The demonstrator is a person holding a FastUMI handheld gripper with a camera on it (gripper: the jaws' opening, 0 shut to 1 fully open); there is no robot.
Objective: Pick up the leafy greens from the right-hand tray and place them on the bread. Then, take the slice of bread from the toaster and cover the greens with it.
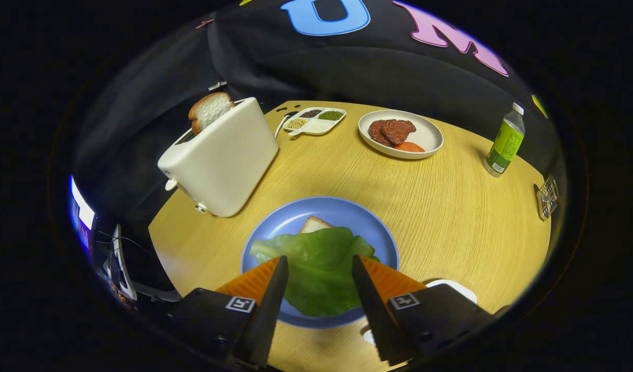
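A green leaf (319, 263) lies spread over a slice of bread (313, 224) on the blue plate (342, 209); only a corner of that bread shows past the leaf. My gripper (319, 261) hovers just above the leaf, open, its fingers apart on either side of the leaf without pressing on it. Beyond the plate to the left stands a white toaster (220, 157) with a second slice of bread (209, 110) sticking up from its slot.
A white plate (427, 135) with dark meat slices and a tomato slice sits at the back. A divided dish of beans (314, 121) lies next to the toaster. A green-labelled bottle (505, 142) stands far right. A white tray's edge (453, 287) peeks out beside the right finger.
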